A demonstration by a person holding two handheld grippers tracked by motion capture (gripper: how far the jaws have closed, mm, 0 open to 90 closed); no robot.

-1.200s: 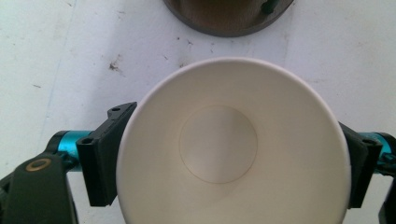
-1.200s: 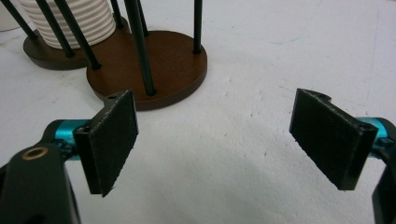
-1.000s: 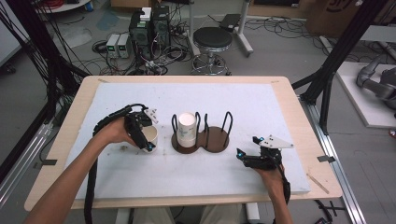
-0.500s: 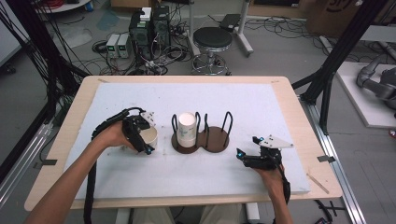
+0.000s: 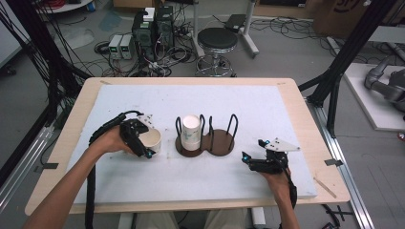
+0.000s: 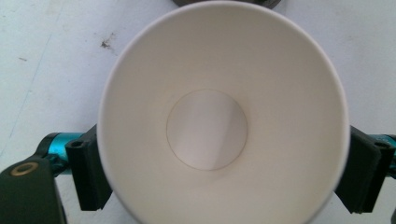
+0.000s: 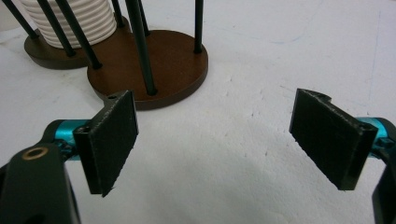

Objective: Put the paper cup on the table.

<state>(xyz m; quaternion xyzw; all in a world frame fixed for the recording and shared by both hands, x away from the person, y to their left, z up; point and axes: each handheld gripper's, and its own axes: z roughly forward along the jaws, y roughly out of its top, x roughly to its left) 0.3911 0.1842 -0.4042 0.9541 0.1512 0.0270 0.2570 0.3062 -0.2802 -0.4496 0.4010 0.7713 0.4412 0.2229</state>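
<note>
My left gripper [image 5: 142,143] is shut on a white paper cup [image 5: 151,140], held left of the brown two-ring cup holder [image 5: 220,142]. In the left gripper view I look straight into the cup [image 6: 219,116], with the black pads [image 6: 88,172] pressed on both its sides. A stack of white cups [image 5: 190,131] stands in the holder's left ring; the right ring is empty. My right gripper [image 5: 249,161] rests on the table to the right of the holder, open with nothing between its pads [image 7: 112,140]. The holder's brown base [image 7: 168,60] lies ahead of it.
The white foam mat [image 5: 200,176] covers most of the wooden table [image 5: 305,109]. Black frame posts [image 5: 334,81] stand at the table's right and left. A stool [image 5: 217,40] and computer boxes sit on the floor beyond the far edge.
My left gripper has tilted the cup so its mouth faces more to the right and upward, and shifted slightly toward me. The right gripper has stayed put.
</note>
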